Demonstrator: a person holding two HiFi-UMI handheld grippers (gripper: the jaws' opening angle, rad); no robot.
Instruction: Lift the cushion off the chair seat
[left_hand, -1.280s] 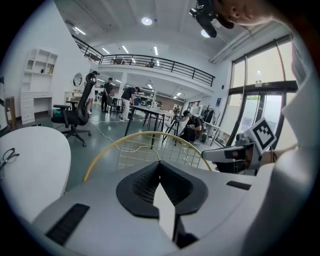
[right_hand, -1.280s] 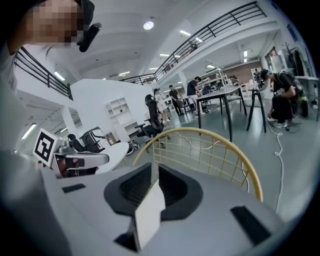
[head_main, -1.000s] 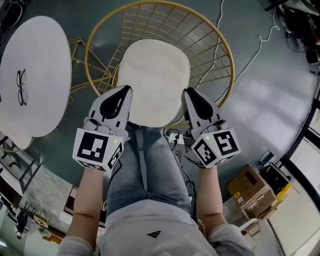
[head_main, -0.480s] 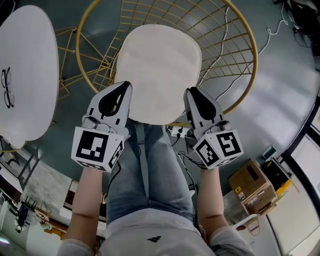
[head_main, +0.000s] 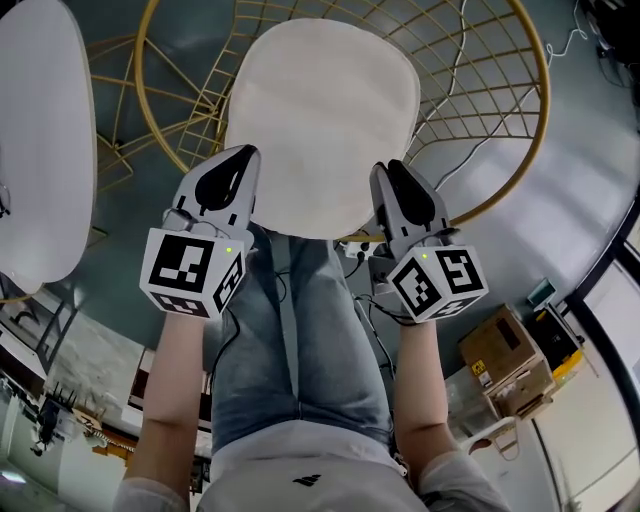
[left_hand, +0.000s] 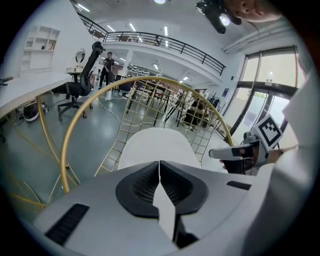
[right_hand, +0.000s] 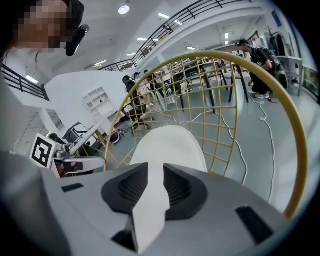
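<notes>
A cream oval cushion (head_main: 320, 120) lies on the seat of a gold wire chair (head_main: 500, 150). Both grippers hover at its near edge, and I cannot tell whether they touch it. My left gripper (head_main: 243, 158) is at the near left corner with its jaws shut and nothing in them. In the left gripper view the cushion (left_hand: 157, 142) lies just beyond the left gripper (left_hand: 159, 162). My right gripper (head_main: 388, 172) is at the near right corner. Its jaws are opening, and in the right gripper view the right gripper (right_hand: 155, 166) shows a narrow gap, through which only the cushion (right_hand: 170, 142) beyond appears.
A white round table (head_main: 45, 150) stands left of the chair. The person's jeans-clad legs (head_main: 290, 330) are below the cushion's near edge. A power strip (head_main: 355, 262) and cables (head_main: 470, 60) lie on the grey floor. A cardboard box (head_main: 505, 355) sits at the lower right.
Both grippers have come down toward the cushion's near edge, and chair and cushion now loom larger. The right jaws have parted slightly. The glasses on the table have left the view.
</notes>
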